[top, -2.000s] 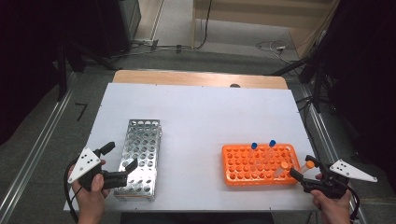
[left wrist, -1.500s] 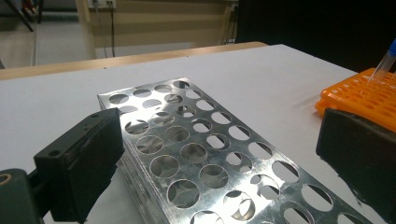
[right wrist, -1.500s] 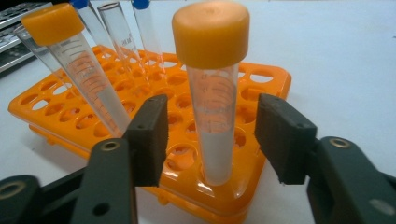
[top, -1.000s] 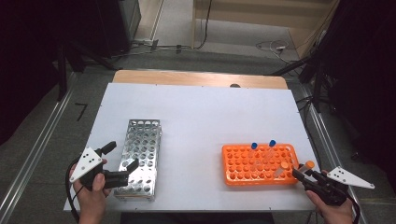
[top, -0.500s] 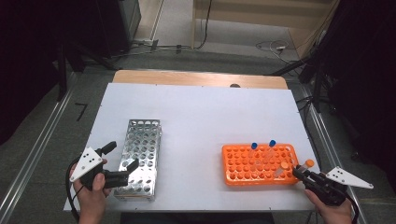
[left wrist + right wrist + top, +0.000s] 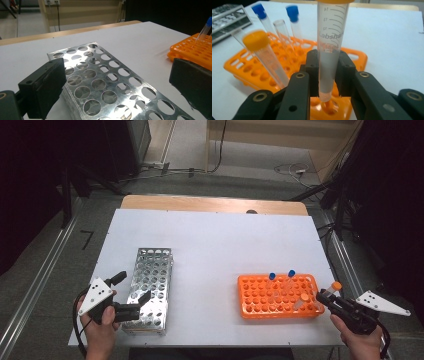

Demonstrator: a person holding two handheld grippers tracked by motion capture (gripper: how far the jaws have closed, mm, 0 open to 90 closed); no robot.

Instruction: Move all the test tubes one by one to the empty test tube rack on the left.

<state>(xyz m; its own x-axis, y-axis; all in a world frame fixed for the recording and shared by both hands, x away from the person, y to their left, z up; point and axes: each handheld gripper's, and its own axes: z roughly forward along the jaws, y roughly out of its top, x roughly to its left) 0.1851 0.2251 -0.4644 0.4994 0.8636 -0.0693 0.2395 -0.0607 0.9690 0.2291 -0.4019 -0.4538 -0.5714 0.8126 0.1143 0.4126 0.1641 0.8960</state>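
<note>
**Right gripper has the orange-capped tube, lifting it out of the orange rack**

We've just had the right gripper (image 6: 327,75) close its jaws; they're now clamped on the lower body of the orange-capped tube (image 6: 331,45), pads on both sides, tube upright. Compared with a second ago in the high view, the tube (image 6: 334,288) sits higher at the near right corner of the orange rack (image 6: 280,312), and in the right gripper view its tip is just above a hole. So we read this as the extraction step underway, not finished.

Still in the orange rack: two blue-capped tubes (image 6: 281,279), another orange-capped one (image 6: 263,55) leaning, and a couple of uncapped ones.

Left gripper (image 6: 131,295) hasn't moved: jaws spread wide, nothing pinched, straddling the near end of the metal rack (image 6: 152,285), which is empty and lies well apart from the orange rack on the white table (image 6: 215,240).

Likely destination is the metal rack. Watch that the tip clears the hole rim before any sideways move.
</note>
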